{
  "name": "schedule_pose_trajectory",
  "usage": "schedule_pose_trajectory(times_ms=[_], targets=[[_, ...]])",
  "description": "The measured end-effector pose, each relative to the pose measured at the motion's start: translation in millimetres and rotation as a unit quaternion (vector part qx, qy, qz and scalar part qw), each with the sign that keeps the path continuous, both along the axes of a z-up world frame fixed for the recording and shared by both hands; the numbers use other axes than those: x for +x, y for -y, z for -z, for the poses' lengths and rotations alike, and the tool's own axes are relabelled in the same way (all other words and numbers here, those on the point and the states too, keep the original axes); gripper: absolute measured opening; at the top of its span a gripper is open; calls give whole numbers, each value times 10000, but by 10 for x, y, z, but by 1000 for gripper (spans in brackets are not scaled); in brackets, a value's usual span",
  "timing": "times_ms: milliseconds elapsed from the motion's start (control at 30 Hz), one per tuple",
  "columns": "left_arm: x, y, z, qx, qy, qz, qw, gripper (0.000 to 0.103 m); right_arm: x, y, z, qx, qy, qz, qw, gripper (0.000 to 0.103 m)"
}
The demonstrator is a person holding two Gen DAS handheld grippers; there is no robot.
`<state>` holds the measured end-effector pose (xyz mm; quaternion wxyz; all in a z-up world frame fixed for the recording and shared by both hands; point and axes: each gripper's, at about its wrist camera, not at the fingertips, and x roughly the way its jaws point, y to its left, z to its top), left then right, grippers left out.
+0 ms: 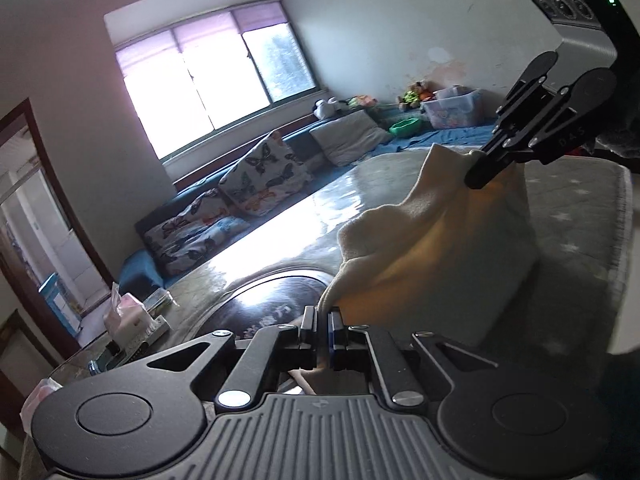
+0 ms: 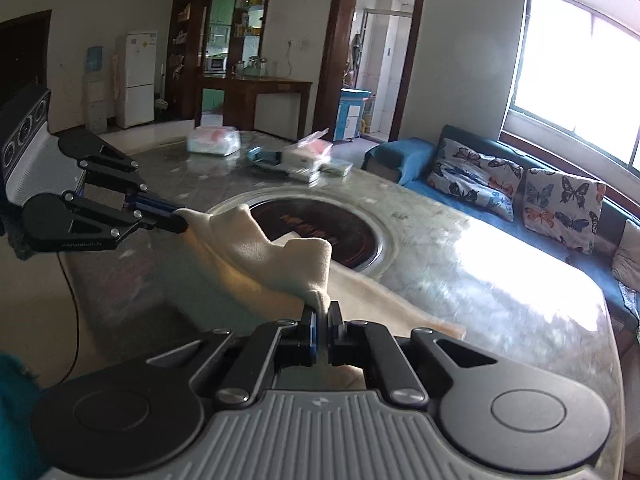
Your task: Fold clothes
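Observation:
A cream fleece garment [image 1: 436,240] is held up above the table by both grippers, its top edge sagging between them. My left gripper [image 1: 322,320] is shut on one corner of it; it also shows in the right wrist view [image 2: 182,220] at the left. My right gripper [image 2: 320,318] is shut on the other corner; it also shows in the left wrist view [image 1: 478,172] at the upper right. The lower part of the garment [image 2: 376,300] lies on the table.
The table [image 2: 500,280] is glossy stone with a dark round inset [image 2: 320,232] in its middle. Tissue packs and small boxes [image 2: 304,156] lie at its far end. A blue sofa with butterfly cushions [image 2: 520,188] runs under the window. A grey mat [image 1: 576,216] covers one table end.

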<state>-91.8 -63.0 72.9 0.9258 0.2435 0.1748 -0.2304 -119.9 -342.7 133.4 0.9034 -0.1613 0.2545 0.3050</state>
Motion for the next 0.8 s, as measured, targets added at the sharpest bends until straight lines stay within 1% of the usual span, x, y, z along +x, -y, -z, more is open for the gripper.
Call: schedule_pose_trajectory(times_ms=[100,167,300,367,433,500,567,633,667,733,767,800], targets=[[382,42,131,-46,-256,-279,9993,5,457,-82,15,-110,-20,53,9999,4],[636,70,219,-77,-429,-465,9980,6,748,-130,68,-156,-149,103,9997,4],[1145,126,396,-139,-774,-836,9934,6,1231,-233,348,-166,-432,347,9983,4],[1310,128,496,-186,-911,-992,9907,9,1445,-283,507,-164,-562,508,9970,4],[1451,124,582,-203,-1021,-1149,9879,9,1590,-320,692,-157,-672,755,9948,6],[1537,112,639,-172,-1073,-1306,9855,10,1695,-305,856,-50,-864,969,9915,7],[1577,93,658,-198,-1121,-1428,9832,10,1742,-245,942,109,-970,1153,9885,16],[1566,65,611,-332,-1149,-1488,9816,10,1742,-159,927,262,-949,1357,9858,23],[1553,46,569,-429,-1155,-1477,9813,10,1731,-116,892,330,-912,1436,9849,23],[1471,84,457,-605,-1150,-1225,9839,10,1683,-55,793,431,-793,1487,9847,23],[1430,105,401,-693,-1148,-1095,9849,10,1656,-70,753,435,-746,1392,9865,23],[1388,175,362,-685,-1131,-922,9869,10,1643,-103,720,425,-735,1264,9883,23]])
